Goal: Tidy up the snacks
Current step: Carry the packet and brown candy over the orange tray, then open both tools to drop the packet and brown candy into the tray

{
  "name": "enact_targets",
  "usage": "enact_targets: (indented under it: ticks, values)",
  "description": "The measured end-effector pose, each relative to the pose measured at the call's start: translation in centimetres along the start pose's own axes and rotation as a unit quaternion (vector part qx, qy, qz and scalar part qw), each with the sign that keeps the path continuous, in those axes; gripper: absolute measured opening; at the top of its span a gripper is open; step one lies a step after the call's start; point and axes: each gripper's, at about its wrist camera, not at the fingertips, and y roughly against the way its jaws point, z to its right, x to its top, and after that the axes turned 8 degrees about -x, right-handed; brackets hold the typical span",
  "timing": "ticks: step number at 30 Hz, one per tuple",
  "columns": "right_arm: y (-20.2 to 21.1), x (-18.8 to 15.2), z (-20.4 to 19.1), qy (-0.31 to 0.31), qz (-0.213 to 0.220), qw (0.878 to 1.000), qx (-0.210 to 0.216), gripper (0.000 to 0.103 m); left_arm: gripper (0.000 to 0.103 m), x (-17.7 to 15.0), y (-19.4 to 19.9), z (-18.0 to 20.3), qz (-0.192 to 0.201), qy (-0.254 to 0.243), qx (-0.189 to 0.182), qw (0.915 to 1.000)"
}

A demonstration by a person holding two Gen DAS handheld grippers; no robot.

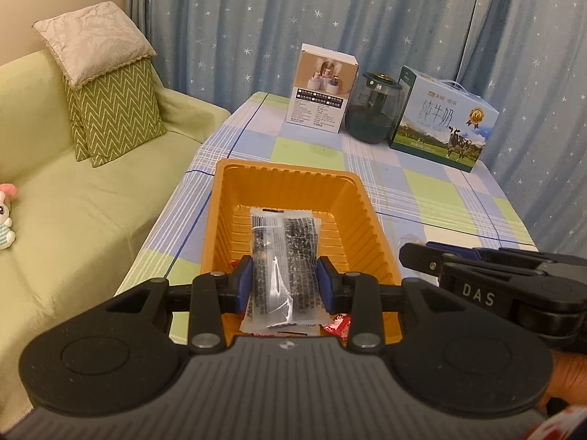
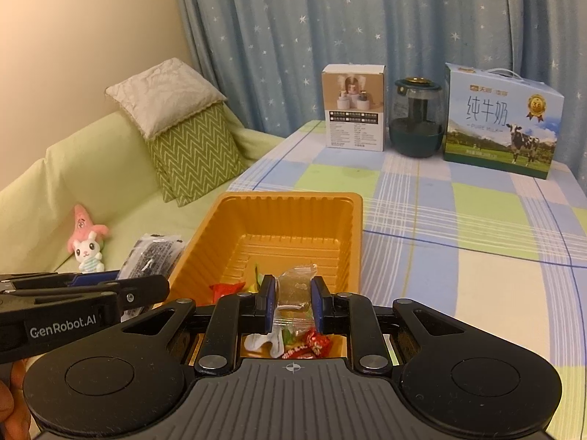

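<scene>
Blue-padded left gripper [image 1: 285,286] is clamped on a clear, dark-printed flat snack packet [image 1: 282,256], held above the ribbed orange plastic tray [image 1: 227,198] on the checked tablecloth [image 1: 458,198]. Right gripper [image 2: 292,304] pinches a small clear-wrapped candy [image 2: 293,286] over the tray's near end, where red-wrapped sweets [image 2: 315,343] lie.

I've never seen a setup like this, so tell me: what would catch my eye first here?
Probably the bright orange tray near the front of the checked tablecloth, with two black tongs over it. The left tongs grip a clear packet of dark snack; the right tongs pinch a clear-wrapped candy. At the back stands a milk carton box with a cow.
</scene>
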Motion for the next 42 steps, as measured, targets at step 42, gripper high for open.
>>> enact_targets:
  ticks: [42]
  values:
    - [-7.4, 0.7, 1.1, -0.018, -0.047, 0.999, -0.004, 0.021, 0.044, 2.1, -5.4, -3.4, -0.021, -0.009, 0.006, 0.9997]
